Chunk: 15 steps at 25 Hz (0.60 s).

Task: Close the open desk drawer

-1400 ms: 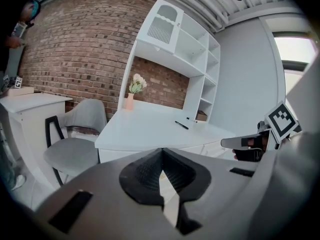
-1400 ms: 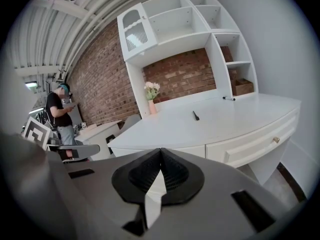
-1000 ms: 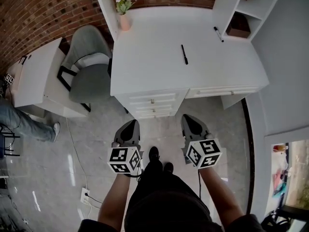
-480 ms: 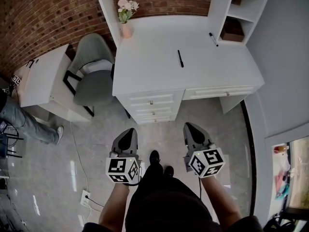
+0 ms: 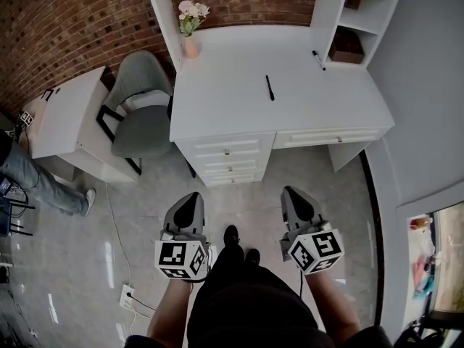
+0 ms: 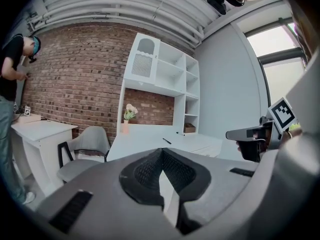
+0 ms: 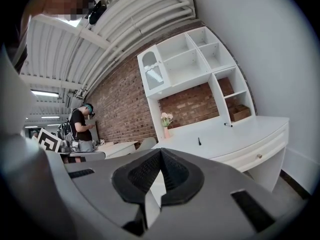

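Standing on the shiny grey floor (image 5: 145,216), a person holds one pair of tongs in each hand, and both pairs point at a white desk. The left tongs (image 5: 191,201) are closed, tip touching tip, with nothing between them. The right tongs (image 5: 294,196) are closed as well and hold nothing. Both hang over the floor, well apart from the desk, with the person's black shoes (image 5: 230,232) between them.

Three small drawers (image 5: 228,164) sit one above the other under the front edge of the tabletop (image 5: 232,111), toward its left side. A long drawer (image 5: 330,137) with a little knob sits under the same front edge on the right. From these views it is hard to tell which drawer is pulled out.

A black pen (image 5: 269,88) lies near the middle of the tabletop. A marker (image 5: 318,55) lies by the back right corner, just beside the white shelves (image 5: 328,13). A brown box (image 5: 348,46) sits in the lowest shelf. A pink vase (image 5: 190,46) with pale flowers stands upright at the back left corner.

A grey chair (image 5: 141,107) stands just beside the left edge of the desk. Past the chair is a small white table (image 5: 61,118). Another person (image 7: 82,126) stands near it, in front of the brick wall (image 5: 80,27).
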Each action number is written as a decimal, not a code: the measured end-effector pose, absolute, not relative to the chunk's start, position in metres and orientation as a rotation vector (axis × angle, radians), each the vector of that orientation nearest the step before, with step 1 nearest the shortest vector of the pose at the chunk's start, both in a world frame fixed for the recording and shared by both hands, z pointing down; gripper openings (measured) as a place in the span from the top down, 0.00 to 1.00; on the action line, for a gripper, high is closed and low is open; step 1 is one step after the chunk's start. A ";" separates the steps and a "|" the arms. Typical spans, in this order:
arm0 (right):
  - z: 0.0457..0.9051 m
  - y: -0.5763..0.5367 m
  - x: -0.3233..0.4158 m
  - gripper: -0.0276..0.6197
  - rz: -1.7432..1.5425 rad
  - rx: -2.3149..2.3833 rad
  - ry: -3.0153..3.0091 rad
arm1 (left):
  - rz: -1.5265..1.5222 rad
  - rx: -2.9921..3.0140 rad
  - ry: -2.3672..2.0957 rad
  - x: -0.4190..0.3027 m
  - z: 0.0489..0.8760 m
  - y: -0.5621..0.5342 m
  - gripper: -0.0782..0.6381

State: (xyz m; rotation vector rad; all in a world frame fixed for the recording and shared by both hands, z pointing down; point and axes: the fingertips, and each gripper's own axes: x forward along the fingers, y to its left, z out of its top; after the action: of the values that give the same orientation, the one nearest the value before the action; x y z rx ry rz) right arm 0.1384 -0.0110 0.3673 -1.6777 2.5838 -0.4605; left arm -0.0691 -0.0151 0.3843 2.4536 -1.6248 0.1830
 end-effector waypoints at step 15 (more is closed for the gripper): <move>0.371 0.009 0.141 0.95 -0.387 -1.735 2.621 | 0.184 2.429 -1.655 -0.079 0.387 0.000 0.88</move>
State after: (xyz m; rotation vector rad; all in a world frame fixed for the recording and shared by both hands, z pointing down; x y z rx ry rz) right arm 0.1411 0.0087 0.3709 -1.7349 2.6215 -0.3867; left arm -0.0792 0.0004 0.3874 2.4293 -1.6555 0.1838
